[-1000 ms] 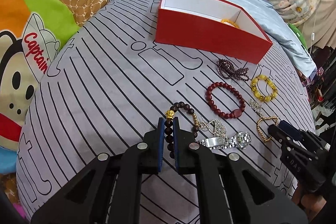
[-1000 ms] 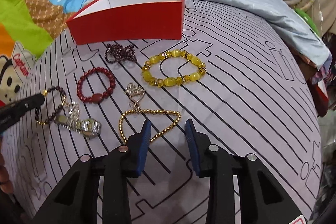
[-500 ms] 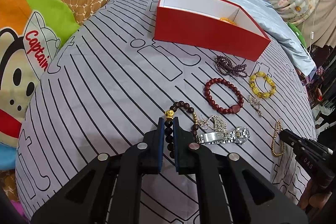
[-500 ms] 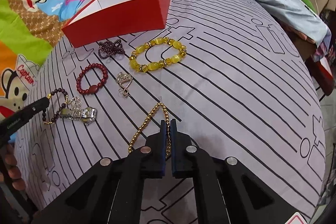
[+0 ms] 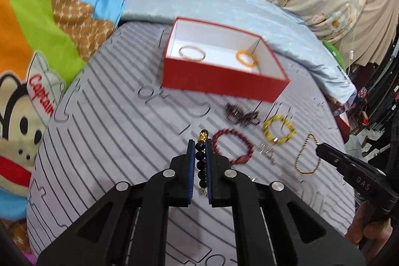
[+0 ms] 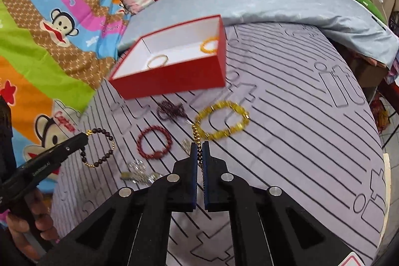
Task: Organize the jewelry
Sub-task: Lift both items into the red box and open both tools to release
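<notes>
My left gripper (image 5: 200, 145) is shut on a dark bead bracelet (image 5: 201, 161) with a gold charm, lifted off the grey striped mat; it hangs from that gripper in the right wrist view (image 6: 104, 136). My right gripper (image 6: 199, 146) is shut on a gold bead chain (image 6: 195, 132), which dangles from its tip in the left wrist view (image 5: 303, 153). The red box (image 5: 219, 81) with a white inside stands beyond, holding a thin gold bangle (image 5: 192, 53) and an orange bead bracelet (image 5: 246, 58).
On the mat lie a red bead bracelet (image 5: 233, 148), a yellow bead bracelet (image 5: 278, 130), a dark purple bead string (image 5: 240, 114), a small silver pendant (image 5: 268, 152) and a silver watch (image 6: 139, 173). Cartoon bedding and a blue sheet surround the mat.
Both grippers have risen with their jewelry: the dark bracelet and the gold chain have left the mat. The box interior has come into view.
</notes>
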A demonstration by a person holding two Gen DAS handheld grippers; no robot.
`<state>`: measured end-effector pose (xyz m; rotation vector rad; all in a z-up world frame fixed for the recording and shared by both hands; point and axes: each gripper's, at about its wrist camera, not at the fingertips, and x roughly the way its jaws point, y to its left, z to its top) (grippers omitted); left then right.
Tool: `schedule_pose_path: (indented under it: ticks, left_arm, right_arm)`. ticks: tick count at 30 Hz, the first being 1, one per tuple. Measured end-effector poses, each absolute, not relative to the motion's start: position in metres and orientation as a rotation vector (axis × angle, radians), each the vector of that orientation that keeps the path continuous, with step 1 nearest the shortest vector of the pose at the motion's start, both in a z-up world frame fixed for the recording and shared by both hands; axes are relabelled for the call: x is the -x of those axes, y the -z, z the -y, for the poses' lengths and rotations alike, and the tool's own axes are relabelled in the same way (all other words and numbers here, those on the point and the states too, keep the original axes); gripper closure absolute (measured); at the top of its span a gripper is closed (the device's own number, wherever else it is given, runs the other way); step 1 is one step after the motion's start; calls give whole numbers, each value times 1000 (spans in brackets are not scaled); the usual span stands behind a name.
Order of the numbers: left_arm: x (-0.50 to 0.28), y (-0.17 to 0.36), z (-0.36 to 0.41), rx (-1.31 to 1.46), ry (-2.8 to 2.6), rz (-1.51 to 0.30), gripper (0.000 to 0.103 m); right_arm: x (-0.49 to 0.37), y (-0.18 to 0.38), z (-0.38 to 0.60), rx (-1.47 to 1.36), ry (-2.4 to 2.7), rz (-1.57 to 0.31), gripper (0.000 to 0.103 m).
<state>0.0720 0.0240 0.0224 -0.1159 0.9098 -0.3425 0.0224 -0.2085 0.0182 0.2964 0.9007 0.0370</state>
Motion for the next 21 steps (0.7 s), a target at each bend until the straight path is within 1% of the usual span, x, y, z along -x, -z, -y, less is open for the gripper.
schedule_pose_path:
  ticks: [5, 12, 16, 21]
  left_arm:
    - [-94, -46, -16, 118, 356, -852, 95]
    - [-148, -78, 4, 82, 346, -738, 95]
    - [-181, -78, 13, 82, 342, -721, 95]
    - [-218, -57, 23, 76, 322, -755, 95]
  right_arm:
    - [-47, -39, 206, -293, -75, -851, 100]
    - [-110, -66, 210, -265, -82, -773, 100]
    - [-147, -68, 211, -259, -78, -761, 100]
    - [-186, -51, 210, -272, -80, -793, 100]
